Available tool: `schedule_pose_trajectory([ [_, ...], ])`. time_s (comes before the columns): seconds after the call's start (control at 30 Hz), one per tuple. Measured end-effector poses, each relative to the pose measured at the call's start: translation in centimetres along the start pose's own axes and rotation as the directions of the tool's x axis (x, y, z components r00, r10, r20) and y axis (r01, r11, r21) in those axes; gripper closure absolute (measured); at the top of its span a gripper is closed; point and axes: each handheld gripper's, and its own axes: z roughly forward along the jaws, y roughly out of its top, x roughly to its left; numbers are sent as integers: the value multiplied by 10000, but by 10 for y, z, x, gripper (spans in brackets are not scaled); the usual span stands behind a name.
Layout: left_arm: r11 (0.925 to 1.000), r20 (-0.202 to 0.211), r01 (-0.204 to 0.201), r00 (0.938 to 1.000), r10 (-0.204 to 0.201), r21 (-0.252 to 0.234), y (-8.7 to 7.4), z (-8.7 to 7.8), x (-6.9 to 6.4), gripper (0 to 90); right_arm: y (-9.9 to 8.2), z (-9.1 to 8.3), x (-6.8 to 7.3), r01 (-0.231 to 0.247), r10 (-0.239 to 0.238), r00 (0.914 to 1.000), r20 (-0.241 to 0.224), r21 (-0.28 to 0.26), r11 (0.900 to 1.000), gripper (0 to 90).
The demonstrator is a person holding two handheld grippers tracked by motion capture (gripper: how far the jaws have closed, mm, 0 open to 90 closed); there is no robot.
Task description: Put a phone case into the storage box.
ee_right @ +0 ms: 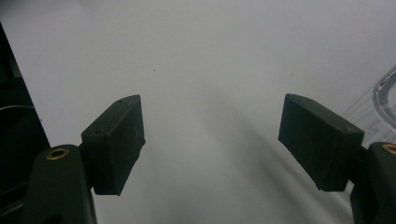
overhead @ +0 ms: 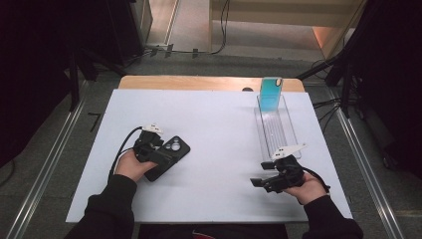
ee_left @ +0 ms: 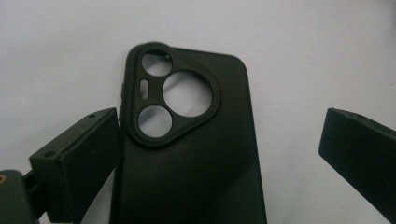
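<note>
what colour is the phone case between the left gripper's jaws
Black, matte all over, camera cutouts included. The phone case shows best in the left gripper view.

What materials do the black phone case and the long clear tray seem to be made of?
Black phone case: probably soft rubbery plastic or silicone; matt finish with only a dull sheen and rounded cut-out edges.
Long clear tray: probably hard transparent plastic; the white table shows through it and its walls glint.

A matte black phone case (overhead: 169, 152) is lying on a plain white table sheet (overhead: 214, 129), black grippers (overhead: 149, 147) are showing against it, and a turquoise-blue phone (overhead: 270, 93) is standing in a clear, colourless tray (overhead: 277, 130)
</note>
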Motion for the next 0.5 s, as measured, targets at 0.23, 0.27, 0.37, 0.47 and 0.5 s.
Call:
schedule_pose_trajectory([
  [0.23, 9994, -373, -102, 9992, 115, 325, -7, 7, 1, 0, 0, 0, 0, -2, 2, 10000, 11, -11, 10000, 206],
  [0.27, 9995, -402, -77, 9991, 90, 315, -7, 7, 1, 0, 0, 0, 0, -9, 9, 10000, 9, -14, 10000, 206],
  [0.37, 9994, -683, -106, 9976, 127, 321, -7, 8, -3, 0, 0, 0, 0, 20, -20, 10000, 22, 7, 10000, 206],
  [0.47, 9989, -960, -277, 9949, 311, 375, -8, 10, -6, 0, 0, 0, 0, -5, 5, 10000, 35, 29, 10000, 206],
  [0.5, 9985, -1050, -351, 9937, 393, 414, -8, 11, -7, 0, 0, 0, 0, 5, -5, 10000, 30, 31, 10000, 206],
])
